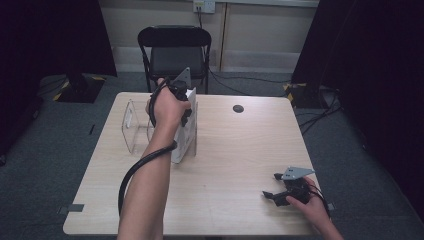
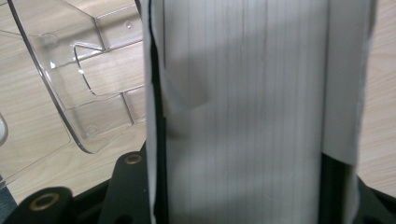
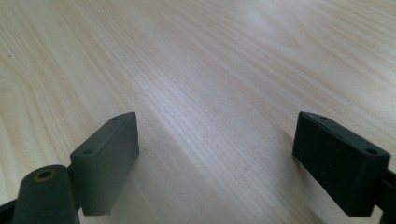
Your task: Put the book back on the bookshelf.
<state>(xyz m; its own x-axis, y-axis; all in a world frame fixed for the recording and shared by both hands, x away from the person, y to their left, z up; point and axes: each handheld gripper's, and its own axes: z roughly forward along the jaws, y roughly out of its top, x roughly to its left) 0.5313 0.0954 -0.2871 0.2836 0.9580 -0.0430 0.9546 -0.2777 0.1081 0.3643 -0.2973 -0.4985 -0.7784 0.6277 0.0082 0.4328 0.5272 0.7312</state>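
The white stack of paper (image 1: 184,134) stands on edge on the surface (image 1: 235,165), just to the right of the clear acrylic file holder (image 1: 134,125), and your left gripper (image 1: 181,95) pinches it from above. In the left gripper view the stack of paper (image 2: 243,107) sits between the black jaws with its sheet edges running as fine lines up the frame, and one sheet (image 2: 184,91) at the left curls loose from the rest.

You look to be lining the stack up for the file holder (image 2: 88,79). Keep the grip firm so the loose sheet does not slide out, and keep the stack upright so its lower edge clears the holder's low front wall before you lower it in. Move sideways only once that lower edge is above the rim; the clear walls are hard to see, so judge them by their bright edges.

Your right gripper (image 1: 280,192) rests near the front right corner of the surface, its jaws spread with nothing between them, over bare wood (image 3: 196,70). That hand is close to the edge, so bring it inward if you need it to steady the holder. The middle of the surface is free for that, and the folding chair (image 1: 174,52) beyond the far edge is well apart.
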